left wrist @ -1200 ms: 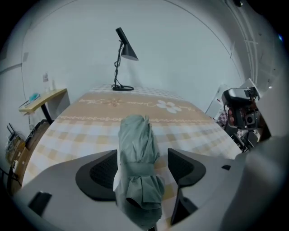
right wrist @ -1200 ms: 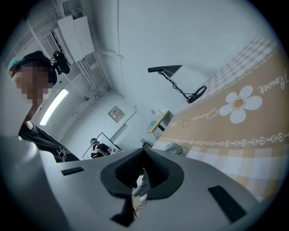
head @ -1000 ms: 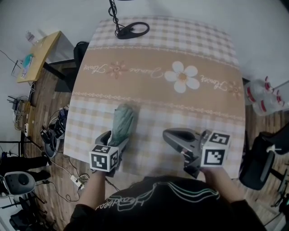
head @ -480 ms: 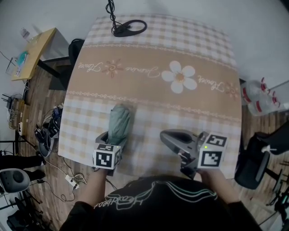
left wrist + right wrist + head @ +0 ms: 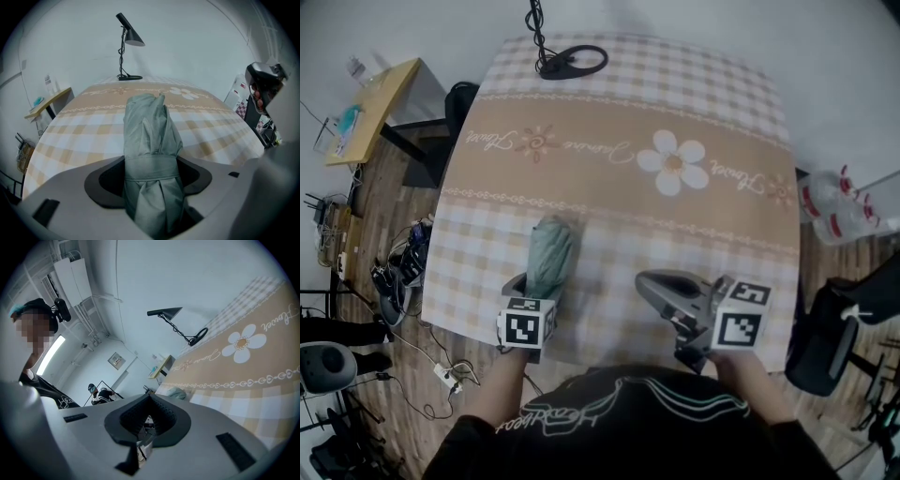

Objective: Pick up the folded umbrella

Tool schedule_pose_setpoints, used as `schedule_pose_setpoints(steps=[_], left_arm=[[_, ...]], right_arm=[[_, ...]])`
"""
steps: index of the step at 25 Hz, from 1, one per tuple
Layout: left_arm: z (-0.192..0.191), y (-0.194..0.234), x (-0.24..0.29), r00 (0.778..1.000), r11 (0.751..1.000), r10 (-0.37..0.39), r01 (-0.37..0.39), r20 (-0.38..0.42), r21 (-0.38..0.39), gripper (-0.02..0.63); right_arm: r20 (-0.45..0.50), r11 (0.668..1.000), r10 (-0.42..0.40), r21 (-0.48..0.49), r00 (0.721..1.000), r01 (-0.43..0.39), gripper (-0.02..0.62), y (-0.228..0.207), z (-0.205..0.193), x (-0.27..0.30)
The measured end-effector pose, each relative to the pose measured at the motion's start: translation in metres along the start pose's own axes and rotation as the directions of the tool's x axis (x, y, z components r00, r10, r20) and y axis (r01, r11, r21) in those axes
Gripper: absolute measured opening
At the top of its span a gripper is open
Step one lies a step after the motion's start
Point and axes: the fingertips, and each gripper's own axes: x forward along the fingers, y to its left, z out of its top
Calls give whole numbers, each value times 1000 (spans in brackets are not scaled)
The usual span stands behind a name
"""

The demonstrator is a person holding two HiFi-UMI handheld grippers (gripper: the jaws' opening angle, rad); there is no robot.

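Closing on the folded umbrella, which is lying near the left front of the checked tablecloth, the left gripper is pointing steeply down. Its wide jaws have just been narrowing astride the bundle, not yet clamping it, and the lift is remaining. The right gripper is hovering almost level, jaws together and empty.

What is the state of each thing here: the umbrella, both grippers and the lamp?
folded umbrella: folded, strapped, lying on the table between the left jaws.
left gripper: open around the umbrella; jaws have just been closing, not pressing yet.
right gripper: shut, holding nothing.
lamp: upright at the far edge.
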Motion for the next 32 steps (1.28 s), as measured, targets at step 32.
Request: schedule_pose_setpoints(steps=[32], left_arm=[[-1,-27,-62,971,967,-211,224,109,-121,273]], right_arm=[[97,998,-68,-1,993,69,11,49,-39,-29]])
